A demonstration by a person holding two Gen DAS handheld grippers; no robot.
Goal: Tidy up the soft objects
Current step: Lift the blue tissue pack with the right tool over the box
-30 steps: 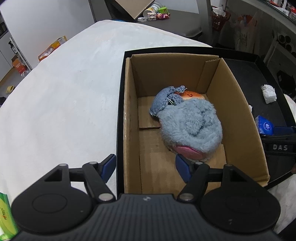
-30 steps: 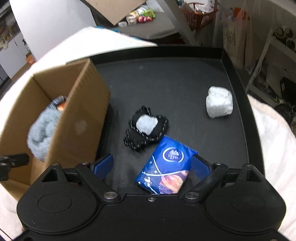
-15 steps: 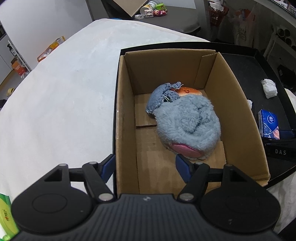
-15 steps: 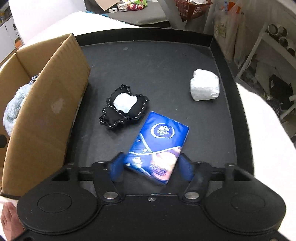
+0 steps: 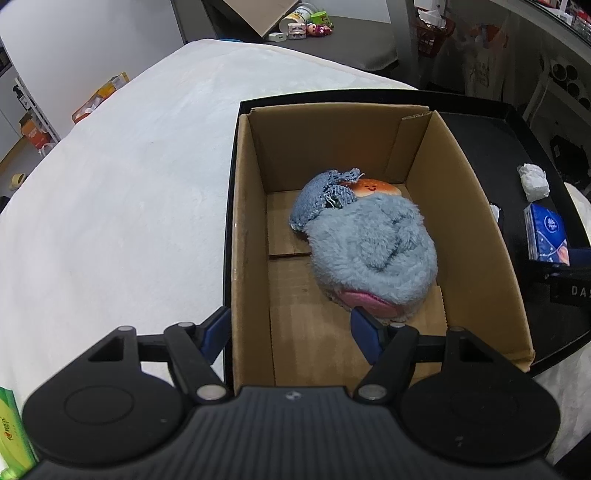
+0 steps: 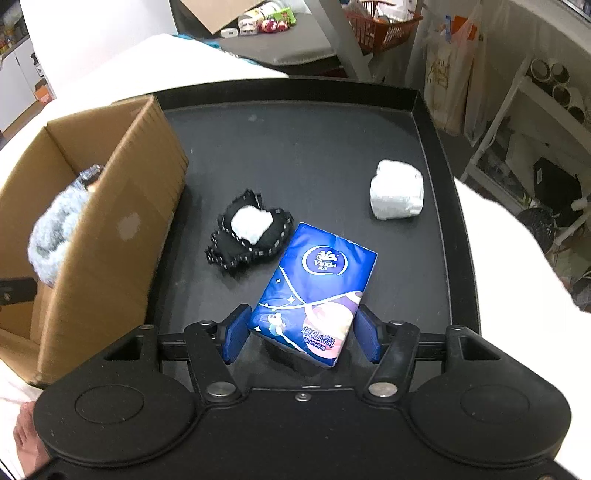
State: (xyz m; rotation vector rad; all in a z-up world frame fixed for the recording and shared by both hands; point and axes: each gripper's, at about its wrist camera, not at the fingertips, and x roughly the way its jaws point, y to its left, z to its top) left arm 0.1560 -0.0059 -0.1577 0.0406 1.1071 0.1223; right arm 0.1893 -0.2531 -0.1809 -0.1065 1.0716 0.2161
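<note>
A cardboard box (image 5: 476,236) stands on a black tray (image 6: 314,155). In it lie a fluffy blue plush (image 5: 373,254), a blue knitted cloth (image 5: 317,199) and an orange bun toy (image 5: 373,188). My left gripper (image 5: 291,336) is open and empty, straddling the box's near left wall. My right gripper (image 6: 301,334) is shut on a blue tissue pack (image 6: 317,288), its pads against the pack's two sides. The pack also shows in the left wrist view (image 5: 546,232). A black-and-white soft toy (image 6: 249,232) and a white wad (image 6: 397,190) lie on the tray.
The tray rests on a white padded surface (image 5: 118,206). A green packet (image 5: 9,439) lies at the near left. Shelves, bags and a red basket (image 6: 384,26) stand beyond the tray. The box (image 6: 110,236) is left of my right gripper.
My right gripper has closed in on the tissue pack and lifted its near end. My left gripper stays open and has drawn back slightly from the box.
</note>
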